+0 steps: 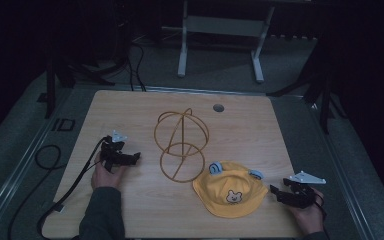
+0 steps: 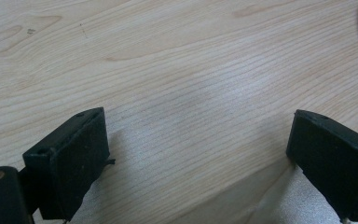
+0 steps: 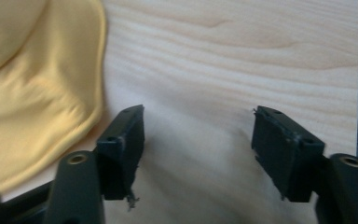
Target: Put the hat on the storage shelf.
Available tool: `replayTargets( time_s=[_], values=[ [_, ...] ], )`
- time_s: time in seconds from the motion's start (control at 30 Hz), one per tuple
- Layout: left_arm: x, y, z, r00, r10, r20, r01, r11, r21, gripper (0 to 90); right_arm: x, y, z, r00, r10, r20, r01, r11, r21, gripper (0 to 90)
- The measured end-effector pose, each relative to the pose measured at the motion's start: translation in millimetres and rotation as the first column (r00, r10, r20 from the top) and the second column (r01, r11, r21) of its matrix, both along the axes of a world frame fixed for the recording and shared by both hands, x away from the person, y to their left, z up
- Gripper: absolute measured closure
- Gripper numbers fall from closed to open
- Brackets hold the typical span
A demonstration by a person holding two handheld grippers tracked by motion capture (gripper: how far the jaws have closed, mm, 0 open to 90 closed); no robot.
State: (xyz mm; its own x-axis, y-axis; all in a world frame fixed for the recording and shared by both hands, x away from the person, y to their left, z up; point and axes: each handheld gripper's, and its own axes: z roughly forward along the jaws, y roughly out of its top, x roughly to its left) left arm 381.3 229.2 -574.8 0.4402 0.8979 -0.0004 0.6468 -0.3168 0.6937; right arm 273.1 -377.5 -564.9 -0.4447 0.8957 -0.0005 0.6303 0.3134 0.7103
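The hat [image 1: 231, 189] lies on the table [image 1: 130, 107] just left of my right gripper [image 1: 275, 191]; the wire stand [image 1: 181, 145] sits behind it, perhaps touching, right of my left gripper [image 1: 136, 158]

I see both tongs, left tongs [image 1: 134, 158] and right tongs [image 1: 274, 191], black with grey three-cornered plates, a black cable, and a dark green sleeve [image 1: 102, 215].

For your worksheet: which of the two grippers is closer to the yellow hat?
The right gripper: it sits just beside the yellow hat, while the left gripper lies beyond the wire stand.
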Motion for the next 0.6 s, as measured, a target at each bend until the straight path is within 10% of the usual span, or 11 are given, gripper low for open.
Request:
replayTargets(
  time_s=[0.6],
  values=[
    [-0.9, -0.7, -0.1, 1.0000, -0.004, -0.001, 0.004, 1.0000, -0.003, 5.3, -39.0, 27.9, 59.9, 0.9828, 0.172, 0.066, -0.165, 0.981, -0.103, 30.1]
  ],
)
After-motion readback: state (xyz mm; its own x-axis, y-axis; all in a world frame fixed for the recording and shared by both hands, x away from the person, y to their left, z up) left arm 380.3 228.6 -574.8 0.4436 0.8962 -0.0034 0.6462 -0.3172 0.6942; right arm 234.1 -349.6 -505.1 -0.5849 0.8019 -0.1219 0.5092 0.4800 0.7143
